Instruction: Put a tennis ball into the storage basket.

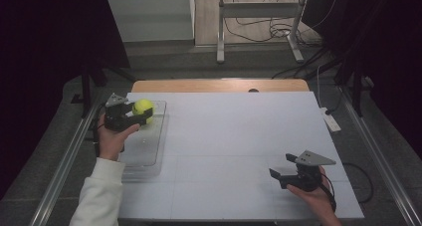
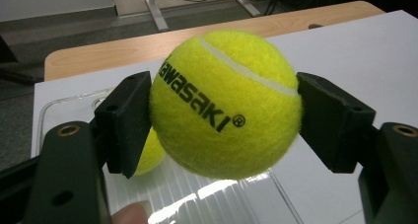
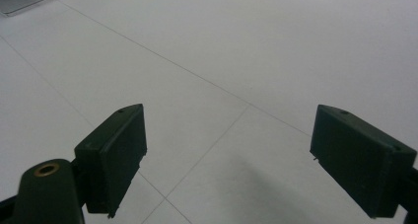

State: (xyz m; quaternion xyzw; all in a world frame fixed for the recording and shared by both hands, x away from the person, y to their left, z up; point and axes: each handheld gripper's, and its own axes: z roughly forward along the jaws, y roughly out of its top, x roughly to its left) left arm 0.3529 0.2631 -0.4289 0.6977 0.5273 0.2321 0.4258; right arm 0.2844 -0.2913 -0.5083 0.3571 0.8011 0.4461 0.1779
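Note:
A yellow tennis ball (image 1: 143, 106) printed "Kawasaki" (image 2: 226, 105) is pinched between the two black pads of my left gripper (image 1: 141, 112) (image 2: 226, 123), which is shut on it. The ball hangs above the far end of a clear plastic tray (image 1: 149, 159) (image 2: 64, 105) at the table's left. A yellow patch (image 2: 154, 155) shows under the ball behind the left pad; I cannot tell whether it is a second ball or a reflection. My right gripper (image 1: 282, 165) (image 3: 229, 155) rests near the front right of the table, open, with nothing between its pads.
A white sheet (image 1: 239, 136) covers the table, with the wooden edge (image 1: 219, 85) showing at the back. A white power strip (image 1: 331, 120) lies off the right edge. A metal stand (image 1: 259, 32) and cables are on the floor beyond.

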